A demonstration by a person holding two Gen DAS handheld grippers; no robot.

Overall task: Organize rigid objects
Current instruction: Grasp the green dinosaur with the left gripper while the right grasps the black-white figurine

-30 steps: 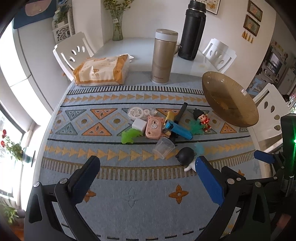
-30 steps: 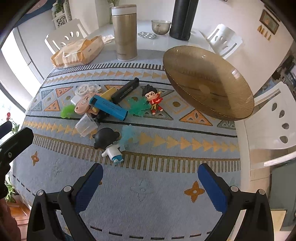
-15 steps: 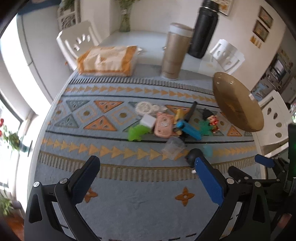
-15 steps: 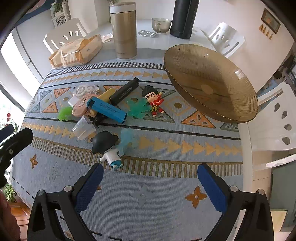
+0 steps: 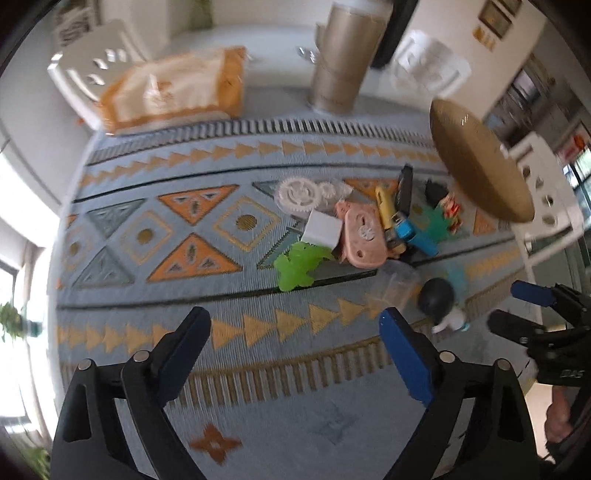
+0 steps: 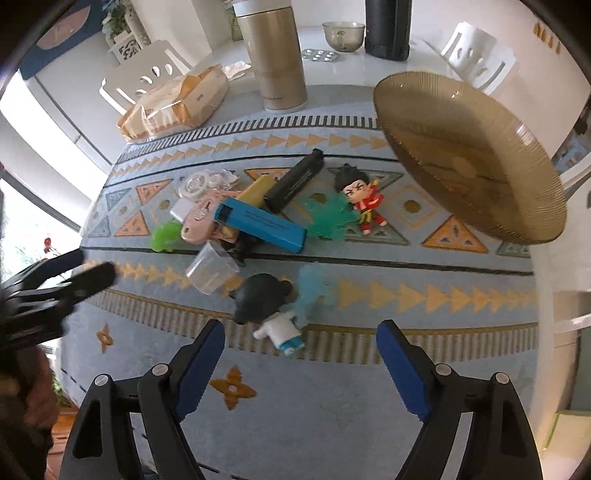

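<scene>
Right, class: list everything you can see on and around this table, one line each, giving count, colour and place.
bowl: 1, amber glass, right on the mat, empty
thermos: 1, gold, behind the mat
flask: 1, black, far back
tissue pack: 1, orange and white, back left
lighters: 3, blue, yellow, black, in the central pile
figurines: 2, one in red by the bowl, one black-headed nearest the right gripper
plastic cup: 1, clear, on its side
gears: white, left of the pile
patterned mat: 1, blue and orange
left gripper: open, jaws just closing, nothing between
right gripper: open, jaws just closing, nothing between
</scene>
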